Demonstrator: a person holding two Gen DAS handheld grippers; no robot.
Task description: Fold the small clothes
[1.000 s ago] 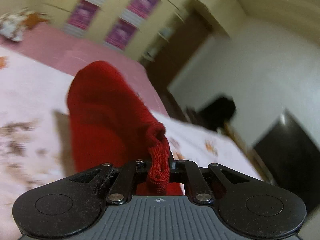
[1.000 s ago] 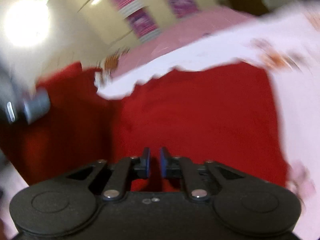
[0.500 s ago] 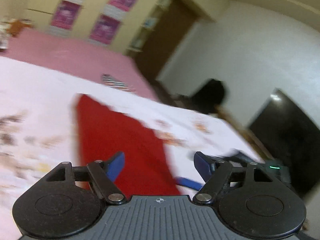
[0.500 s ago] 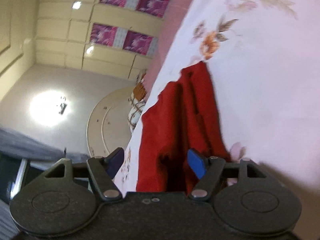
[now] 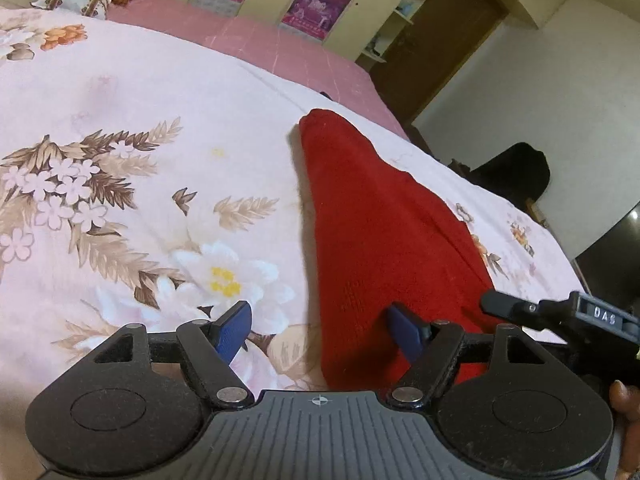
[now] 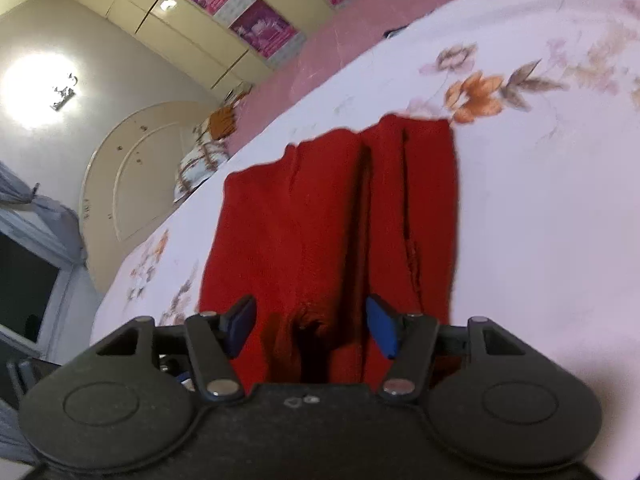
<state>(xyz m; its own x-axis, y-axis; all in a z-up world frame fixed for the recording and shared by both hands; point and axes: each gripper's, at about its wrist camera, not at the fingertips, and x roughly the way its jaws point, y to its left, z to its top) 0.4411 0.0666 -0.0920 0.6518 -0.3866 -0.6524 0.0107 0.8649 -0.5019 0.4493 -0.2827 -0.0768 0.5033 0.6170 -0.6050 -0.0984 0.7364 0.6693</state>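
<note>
1. Red garment (image 5: 376, 216) lies folded lengthwise on the floral bedsheet (image 5: 120, 128), running from near to far.
2. Left gripper (image 5: 320, 330): jaws spread, holding nothing, over the garment's near left edge.
3. Right gripper (image 6: 312, 326): jaws spread, empty, above its near end.
4. Risk: pinching a single layer would likely pull the fold apart.
</note>
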